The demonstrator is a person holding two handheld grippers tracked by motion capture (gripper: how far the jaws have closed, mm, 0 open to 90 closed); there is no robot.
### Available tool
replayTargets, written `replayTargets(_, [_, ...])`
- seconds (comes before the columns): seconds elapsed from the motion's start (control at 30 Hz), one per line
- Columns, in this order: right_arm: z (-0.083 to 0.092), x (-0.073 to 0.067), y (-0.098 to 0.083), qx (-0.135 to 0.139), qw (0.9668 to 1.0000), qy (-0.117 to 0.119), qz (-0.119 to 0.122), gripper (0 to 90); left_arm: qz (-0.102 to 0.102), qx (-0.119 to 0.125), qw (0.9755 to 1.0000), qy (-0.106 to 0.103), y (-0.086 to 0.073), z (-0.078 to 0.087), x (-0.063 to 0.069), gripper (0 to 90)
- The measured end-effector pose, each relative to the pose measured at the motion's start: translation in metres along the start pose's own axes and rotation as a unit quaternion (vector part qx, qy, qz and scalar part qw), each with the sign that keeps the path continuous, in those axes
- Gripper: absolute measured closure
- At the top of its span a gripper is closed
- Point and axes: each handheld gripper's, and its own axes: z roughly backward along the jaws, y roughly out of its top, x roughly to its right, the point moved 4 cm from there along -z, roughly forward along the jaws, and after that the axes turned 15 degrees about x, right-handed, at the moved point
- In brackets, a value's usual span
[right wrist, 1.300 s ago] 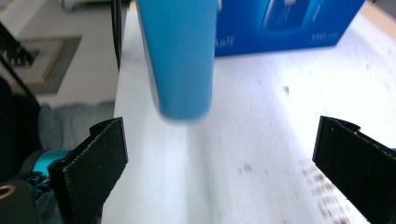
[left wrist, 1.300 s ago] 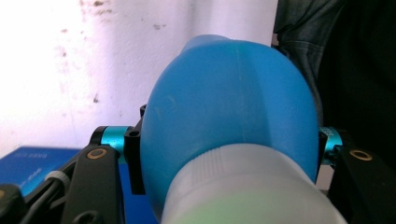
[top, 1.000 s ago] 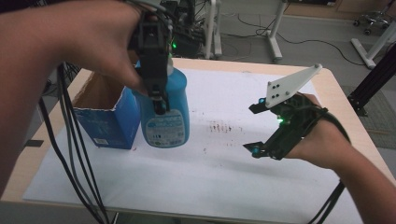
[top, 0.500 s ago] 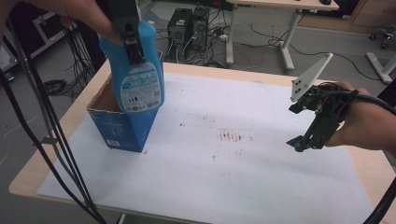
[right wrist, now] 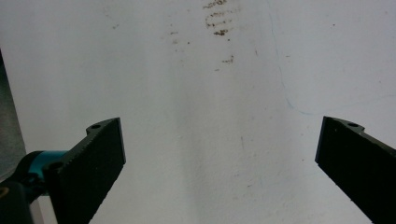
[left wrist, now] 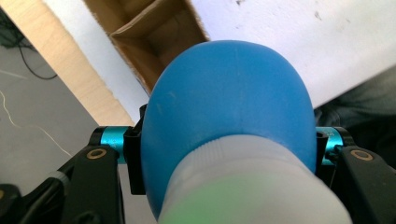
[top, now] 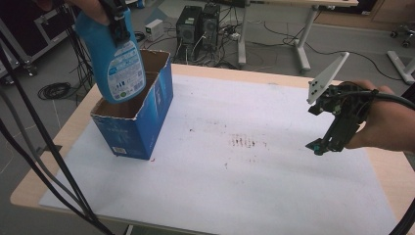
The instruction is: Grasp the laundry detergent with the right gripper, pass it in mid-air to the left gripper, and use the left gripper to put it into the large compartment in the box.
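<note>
The left gripper's [left wrist: 224,154] fingers [left wrist: 133,158] are clamped on either side of a blue bottle [top: 115,58], pressing its rounded body just below the pale cap, as the left gripper view shows from close up. In the high view that bottle hangs at the upper left of the frame, tilted slightly, its lower end over the open top of a blue cardboard box [top: 142,122]; whether it touches the box rim cannot be told. The box stands on the white sheet [top: 254,196] covering the table [top: 29,191], at the left of the frame. At the right of the frame the right gripper [top: 320,146] hovers above the sheet, its jaws spread wide apart and empty in the right gripper view, with brown smudges [right wrist: 217,21] on the sheet beyond them.
</note>
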Motion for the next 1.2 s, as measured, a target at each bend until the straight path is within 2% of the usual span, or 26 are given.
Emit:
replayTargets(0.2, [-0.001, 0.001, 0.0, 0.0, 1.0, -0.003, -0.002, 0.6, 0.018, -0.004, 0.9998, 0.0, -0.003, -0.018, -0.012, 38.7])
replayTargets(0.43, [-0.003, 0.004, -0.002, -0.002, 1.0, 0.001, -0.007, 0.7, 0.016, -0.022, 0.9996, 0.002, -0.01, -0.046, -0.023, 38.7])
replayTargets(0.6, [-0.005, 0.005, -0.001, -0.008, 0.9999, -0.004, -0.008, 0.6, -0.01, -0.04, 0.9991, -0.003, -0.015, -0.074, -0.025, 38.7])
replayTargets(0.7, [-0.007, 0.005, 0.0, -0.007, 0.9999, -0.006, -0.005, 0.7, -0.045, -0.041, 0.9979, -0.021, -0.02, -0.091, -0.025, 38.8])
replayTargets(0.73, [-0.008, 0.006, 0.0, -0.009, 1.0, -0.003, -0.001, 0.7, -0.062, -0.04, 0.9969, -0.026, -0.021, -0.097, -0.025, 38.7])
replayTargets(0.8, [-0.01, 0.005, 0.0, -0.013, 0.9999, -0.004, -0.002, 0.7, -0.106, -0.047, 0.9927, -0.035, -0.024, -0.108, -0.025, 38.8])
replayTargets(0.87, [-0.012, 0.005, 0.0, -0.016, 0.9999, -0.002, -0.003, 0.7, -0.131, -0.049, 0.9893, -0.04, -0.027, -0.121, -0.025, 38.7])
replayTargets(0.93, [-0.013, 0.005, 0.0, -0.02, 0.9998, -0.003, -0.006, 0.7, -0.153, -0.045, 0.986, -0.048, -0.03, -0.134, -0.024, 38.8])
replayTargets(0.97, [-0.013, 0.004, 0.0, -0.021, 0.9997, -0.002, -0.009, 0.7, -0.159, -0.045, 0.9851, -0.05, -0.03, -0.136, -0.024, 38.8])
replayTargets(1.03, [-0.015, 0.005, -0.001, -0.02, 0.9998, -0.001, -0.006, 0.7, -0.182, -0.047, 0.9805, -0.057, -0.032, -0.147, -0.025, 38.8])
replayTargets(1.07, [-0.015, 0.005, -0.001, -0.021, 0.9997, -0.002, -0.009, 0.7, -0.187, -0.043, 0.9795, -0.061, -0.033, -0.151, -0.026, 38.8])
replayTargets(1.1, [-0.015, 0.005, -0.002, -0.022, 0.9997, 0.0, -0.007, 0.7, -0.198, -0.038, 0.9773, -0.064, -0.034, -0.156, -0.026, 38.7])
replayTargets(1.2, [-0.016, 0.005, -0.003, -0.026, 0.9996, -0.002, -0.014, 0.7, -0.216, -0.038, 0.9735, -0.066, -0.036, -0.164, -0.028, 38.7])
